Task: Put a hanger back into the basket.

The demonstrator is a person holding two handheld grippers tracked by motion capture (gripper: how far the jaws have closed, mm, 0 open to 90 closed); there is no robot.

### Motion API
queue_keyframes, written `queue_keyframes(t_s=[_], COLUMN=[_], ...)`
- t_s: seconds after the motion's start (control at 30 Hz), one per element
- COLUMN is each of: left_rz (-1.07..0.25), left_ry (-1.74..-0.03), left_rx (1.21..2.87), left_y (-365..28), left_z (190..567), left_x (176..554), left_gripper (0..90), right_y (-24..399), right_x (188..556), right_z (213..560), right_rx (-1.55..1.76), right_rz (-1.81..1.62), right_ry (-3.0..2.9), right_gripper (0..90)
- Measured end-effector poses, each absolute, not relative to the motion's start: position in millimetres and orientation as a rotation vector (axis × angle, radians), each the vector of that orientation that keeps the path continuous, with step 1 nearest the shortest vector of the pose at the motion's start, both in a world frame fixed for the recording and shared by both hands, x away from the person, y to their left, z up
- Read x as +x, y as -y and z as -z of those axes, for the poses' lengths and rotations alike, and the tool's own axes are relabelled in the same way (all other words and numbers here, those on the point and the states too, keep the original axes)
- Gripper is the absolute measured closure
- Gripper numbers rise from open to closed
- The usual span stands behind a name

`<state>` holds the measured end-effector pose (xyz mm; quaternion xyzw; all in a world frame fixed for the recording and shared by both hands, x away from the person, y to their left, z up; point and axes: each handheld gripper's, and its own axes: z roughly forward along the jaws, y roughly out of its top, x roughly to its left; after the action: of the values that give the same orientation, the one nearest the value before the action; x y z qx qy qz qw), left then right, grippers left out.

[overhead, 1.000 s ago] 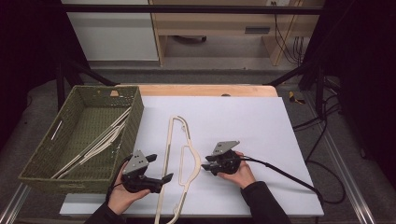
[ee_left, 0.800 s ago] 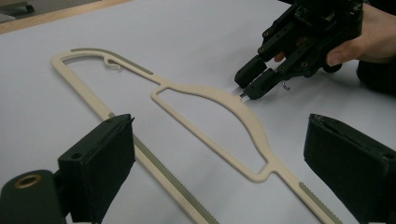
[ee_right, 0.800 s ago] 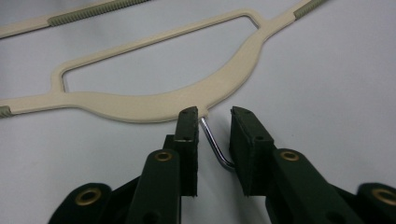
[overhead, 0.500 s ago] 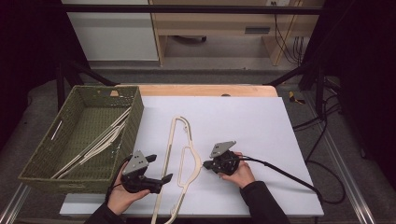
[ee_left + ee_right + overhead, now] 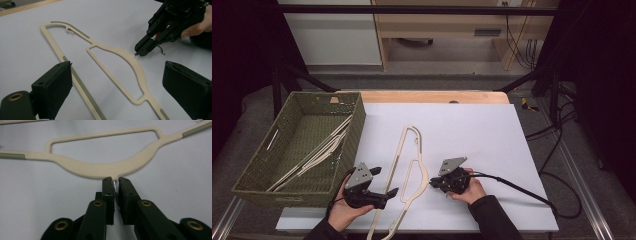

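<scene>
Clearly the cream hanger (image 5: 409, 167) is a light, thin, stiff plastic frame lying flat on the white table (image 5: 472, 130), just right of the green basket (image 5: 272, 165) that already holds similar hangers. I judge it smooth and a little slippery, and its wire hook (image 5: 114, 185) is the natural handle, since it sticks out from the middle of the curved shoulder bar. My right gripper (image 5: 114, 180) has just been closing, and its jaws are now pressed together on that metal hook, right at the neck where it meets the plastic. My left gripper (image 5: 117, 82) stands spread wide over the near end of the frame, one jaw just beside the ribbed bar, and I cannot tell whether it touches. A pinch that narrow may let the frame swing, so I expect to lift slowly.
</scene>
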<state>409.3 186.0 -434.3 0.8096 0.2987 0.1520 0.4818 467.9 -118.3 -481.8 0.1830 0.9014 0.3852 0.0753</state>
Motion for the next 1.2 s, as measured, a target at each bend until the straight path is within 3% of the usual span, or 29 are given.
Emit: queue_keyframes(t_s=[0.37, 0.73, 0.93, 1.2], left_rz=[-0.329, -0.257, -0.217, -0.185], left_ry=[-0.692, -0.676, -0.646, -0.67], left_rx=[2.088, 2.227, 2.306, 2.332], left_y=[-149.5, -101.8, -87.8, -85.7], left_z=[435.3, 450.2, 460.3, 461.2], left_x=[416.9, 426.9, 426.7, 426.0], left_gripper=[10.6, 21.1, 36.7, 64.6], right_y=[120.2, 121.9, 122.4, 124.0], right_x=[470.2, 463.0, 458.0, 454.0], right_z=[474.0, 447.9, 437.3, 428.1], right_rx=[0.581, 0.563, 0.565, 0.555], right_rz=[-1.185, -1.208, -1.212, -1.21], right_ry=[-2.723, -2.718, -2.711, -2.7], right_gripper=[89.5, 89.8, 89.7, 89.7])
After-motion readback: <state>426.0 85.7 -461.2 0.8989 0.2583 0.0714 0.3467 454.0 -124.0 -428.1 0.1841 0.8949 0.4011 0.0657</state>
